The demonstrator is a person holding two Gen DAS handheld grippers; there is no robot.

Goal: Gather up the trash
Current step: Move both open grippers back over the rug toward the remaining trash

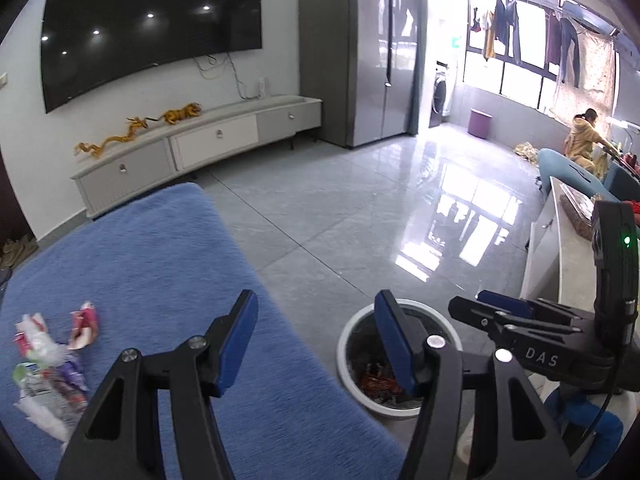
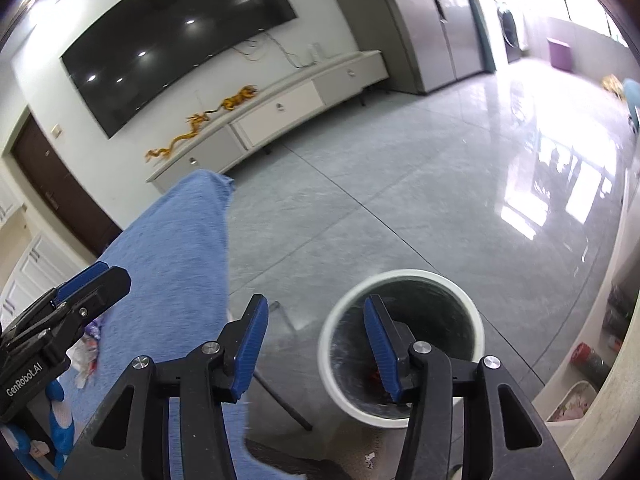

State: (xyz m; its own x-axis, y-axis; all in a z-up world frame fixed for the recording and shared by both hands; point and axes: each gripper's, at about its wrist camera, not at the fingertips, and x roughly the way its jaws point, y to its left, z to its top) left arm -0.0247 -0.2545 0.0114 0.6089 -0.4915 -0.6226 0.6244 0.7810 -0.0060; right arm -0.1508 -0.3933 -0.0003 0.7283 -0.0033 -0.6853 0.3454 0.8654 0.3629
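Observation:
A pile of crumpled wrappers (image 1: pixel 48 372) lies on the blue cloth-covered table (image 1: pixel 160 280), left of my left gripper (image 1: pixel 316 344). That gripper is open and empty above the table's right edge. A white round bin (image 1: pixel 348 344) with red scraps (image 1: pixel 378 380) inside stands on the floor to the right. My right gripper (image 2: pixel 316 348) is open and empty, hovering by the bin's (image 2: pixel 400 280) left rim. It shows in the left wrist view (image 1: pixel 492 312) over the bin. The left gripper (image 2: pixel 88 280) shows at the right wrist view's left edge, above some wrappers (image 2: pixel 86 356).
A TV (image 1: pixel 152 28) hangs above a low white cabinet (image 1: pixel 200 140) across the grey tiled floor (image 1: pixel 360 208). A white counter (image 1: pixel 556 248) stands to the right of the bin. A person (image 1: pixel 582 136) sits far right by the window.

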